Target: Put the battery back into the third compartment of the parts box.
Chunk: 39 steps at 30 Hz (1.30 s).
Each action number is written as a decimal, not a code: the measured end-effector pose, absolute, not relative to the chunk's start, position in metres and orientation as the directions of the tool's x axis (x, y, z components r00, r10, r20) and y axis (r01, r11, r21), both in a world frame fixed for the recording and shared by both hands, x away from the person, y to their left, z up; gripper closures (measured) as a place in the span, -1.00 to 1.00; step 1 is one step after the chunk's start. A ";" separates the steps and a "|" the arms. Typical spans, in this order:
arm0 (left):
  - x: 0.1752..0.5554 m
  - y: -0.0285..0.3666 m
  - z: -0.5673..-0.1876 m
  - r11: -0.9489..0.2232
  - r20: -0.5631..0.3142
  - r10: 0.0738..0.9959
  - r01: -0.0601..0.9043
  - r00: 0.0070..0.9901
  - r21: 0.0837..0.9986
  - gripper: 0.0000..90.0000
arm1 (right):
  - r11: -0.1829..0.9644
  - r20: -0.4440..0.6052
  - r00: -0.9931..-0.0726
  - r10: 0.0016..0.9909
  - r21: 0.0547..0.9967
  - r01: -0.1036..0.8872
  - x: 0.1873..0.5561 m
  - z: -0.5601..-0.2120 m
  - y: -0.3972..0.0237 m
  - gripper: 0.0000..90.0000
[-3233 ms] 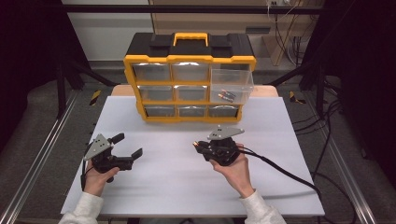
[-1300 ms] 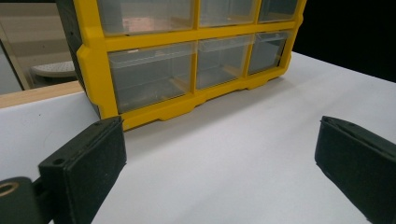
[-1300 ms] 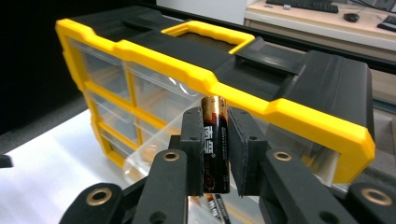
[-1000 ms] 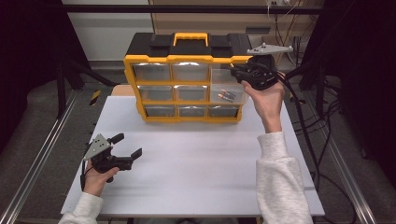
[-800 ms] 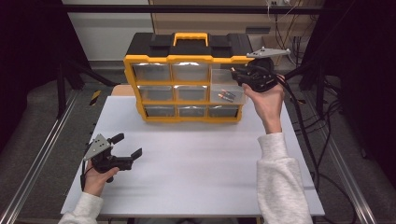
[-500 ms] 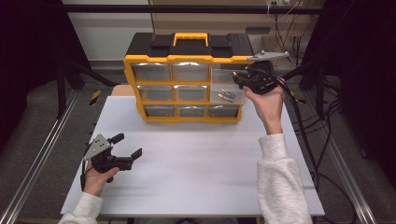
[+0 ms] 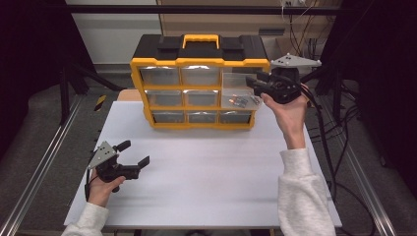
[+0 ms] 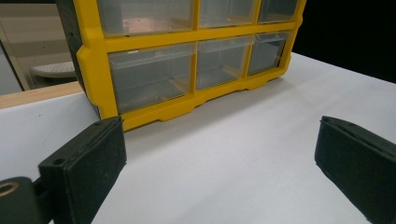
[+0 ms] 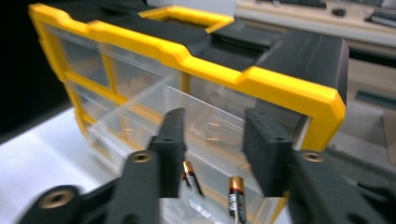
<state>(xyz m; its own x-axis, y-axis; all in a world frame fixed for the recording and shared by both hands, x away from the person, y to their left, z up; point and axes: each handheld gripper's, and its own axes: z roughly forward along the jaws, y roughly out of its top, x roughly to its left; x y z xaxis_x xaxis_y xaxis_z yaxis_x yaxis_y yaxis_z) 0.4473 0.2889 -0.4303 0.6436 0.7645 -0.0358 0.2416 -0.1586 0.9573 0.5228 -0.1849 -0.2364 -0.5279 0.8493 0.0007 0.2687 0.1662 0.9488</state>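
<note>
At the counter's far right edge, the right hand-held gripper (image 9: 212, 154) hovers, jaws just parted and empty, over an open clear drawer (image 7: 239, 93) — light, brittle plastic, best grasped by its front lip — holding small slippery batteries (image 9: 237, 198).

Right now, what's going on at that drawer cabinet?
A person holds a tool in each hand. The right tool is up over the pulled-out top-right drawer of the yellow organizer. Its jaws have just been opening, with nothing gripped between them. In the right gripper view, batteries lie in that drawer below the jaws. The left tool rests open low over the white table, holding nothing.
</note>
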 end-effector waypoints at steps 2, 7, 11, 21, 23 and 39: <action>0.447 0.289 -0.430 -0.159 -0.036 0.765 0.242 0.643 0.957 -0.96 | 0.152 0.001 -0.537 0.844 0.959 0.241 0.514 -0.238 -0.185 -0.09; 0.447 0.289 -0.430 -0.158 -0.035 0.765 0.240 0.643 0.958 -0.96 | 0.119 0.000 -0.540 0.842 0.975 0.185 0.493 -0.246 -0.184 -0.57; 0.447 0.289 -0.430 -0.161 -0.033 0.765 0.241 0.643 0.957 -0.96 | 0.097 0.009 -0.552 0.834 0.982 0.162 0.477 -0.258 -0.184 -0.82; 0.447 0.289 -0.430 -0.162 -0.033 0.766 0.242 0.642 0.957 -0.96 | 0.077 0.056 -0.568 0.821 0.975 0.208 0.456 -0.309 -0.183 -0.96; 0.447 0.289 -0.430 -0.164 -0.032 0.765 0.242 0.644 0.956 -0.96 | 0.081 0.065 -0.570 0.819 0.971 0.227 0.455 -0.320 -0.183 -0.96; 0.447 0.288 -0.432 -0.168 -0.031 0.764 0.245 0.644 0.955 -0.97 | 0.072 0.114 -0.559 0.821 0.951 0.301 0.445 -0.398 -0.205 -0.99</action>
<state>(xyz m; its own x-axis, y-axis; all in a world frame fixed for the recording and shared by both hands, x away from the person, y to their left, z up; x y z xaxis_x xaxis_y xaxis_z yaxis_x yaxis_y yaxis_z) 0.4467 0.2876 -0.4317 0.6443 0.7642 -0.0309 0.2452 -0.1681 0.9548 0.4449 -0.2049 -0.3982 -0.5593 0.8210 0.1144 0.3008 0.0724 0.9509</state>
